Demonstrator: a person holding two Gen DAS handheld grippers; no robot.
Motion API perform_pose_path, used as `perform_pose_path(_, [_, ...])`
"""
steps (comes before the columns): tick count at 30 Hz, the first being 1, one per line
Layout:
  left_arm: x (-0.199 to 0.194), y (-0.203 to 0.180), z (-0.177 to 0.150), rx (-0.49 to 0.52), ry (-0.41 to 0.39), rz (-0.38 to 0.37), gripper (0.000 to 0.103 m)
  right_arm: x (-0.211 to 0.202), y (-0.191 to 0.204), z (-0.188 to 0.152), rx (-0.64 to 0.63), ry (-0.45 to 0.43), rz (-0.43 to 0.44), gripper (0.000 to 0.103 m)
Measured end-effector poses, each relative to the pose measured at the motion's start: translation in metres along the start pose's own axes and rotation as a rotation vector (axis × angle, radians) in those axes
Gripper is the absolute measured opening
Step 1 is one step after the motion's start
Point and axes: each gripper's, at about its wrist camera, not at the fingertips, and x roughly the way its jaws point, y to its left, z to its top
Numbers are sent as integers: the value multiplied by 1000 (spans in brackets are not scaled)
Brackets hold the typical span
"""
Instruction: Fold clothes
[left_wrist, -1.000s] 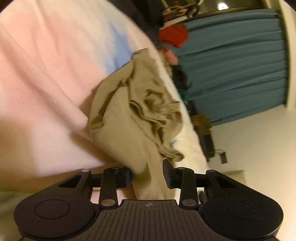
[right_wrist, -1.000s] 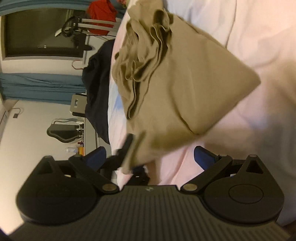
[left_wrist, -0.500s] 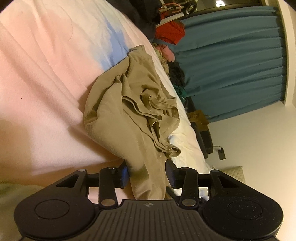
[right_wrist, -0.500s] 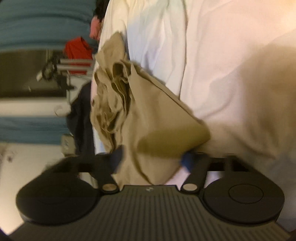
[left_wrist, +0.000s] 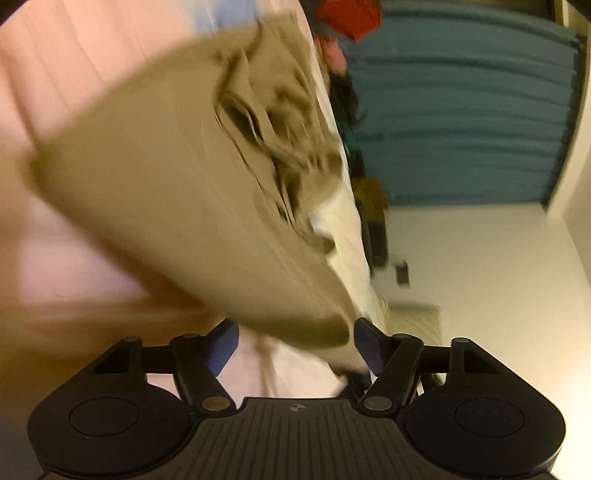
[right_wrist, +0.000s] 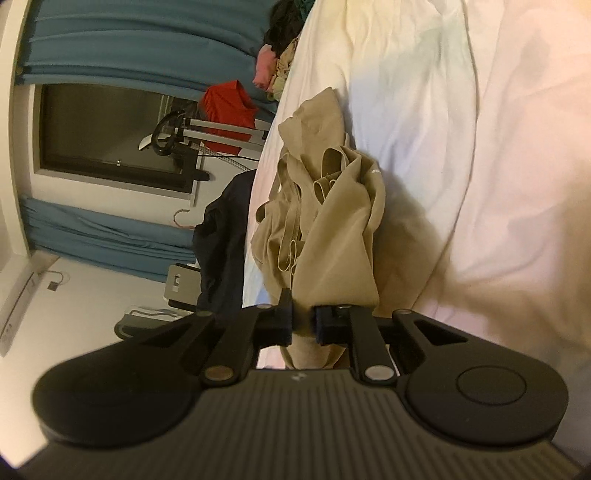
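A tan garment (left_wrist: 166, 166) lies crumpled on the pink and white bed sheet (left_wrist: 74, 55). It fills much of the blurred left wrist view. My left gripper (left_wrist: 295, 347) stands open with its blue pads wide apart, and a corner of the cloth hangs between and just above them. Seen from the right wrist, the same tan garment (right_wrist: 332, 229) is bunched up with its straps and hems showing. My right gripper (right_wrist: 303, 325) is shut on the near end of the cloth, which rises from the jaws toward the sheet (right_wrist: 480, 147).
A dark garment (right_wrist: 221, 236) hangs over the bed's edge. A red garment (right_wrist: 229, 107) hangs on a rack by the window, beside a pile of clothes (right_wrist: 273, 74). Blue curtains (left_wrist: 461, 110) and a pale floor lie beyond the bed.
My right gripper has closed on the tan garment; it was open a second ago. My left gripper's fingers have spread wide, and the cloth now looms larger in its view.
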Motion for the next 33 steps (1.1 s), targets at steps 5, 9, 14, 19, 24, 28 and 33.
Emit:
perform_pose_path(5, [-27, 11, 14, -62, -165, -44, 60, -2, -3, 7, 4, -23, -7, 12])
perform_pose_path(9, [-34, 9, 18, -30, -204, -3, 41, -2, -3, 8, -4, -36, -22, 12])
perform_pose_path(14, [-37, 12, 16, -44, -224, 82, 22, -1, -5, 8, -6, -45, -46, 12])
perform_pose_path(19, [-42, 15, 15, -62, -246, 98, 13, 5, -14, 3, 26, -2, -82, 13])
perform_pose_path(24, [-40, 10, 15, -53, -260, 111, 11, 16, -26, 0, 95, 64, -115, 17])
perform_pose_path(28, [-41, 9, 16, -61, -270, 119, 10, 27, -44, -5, 196, 127, -151, 48])
perform_pose_path(33, [-44, 8, 12, -41, -283, 134, 10, 26, -47, -8, 214, 110, -171, 48])
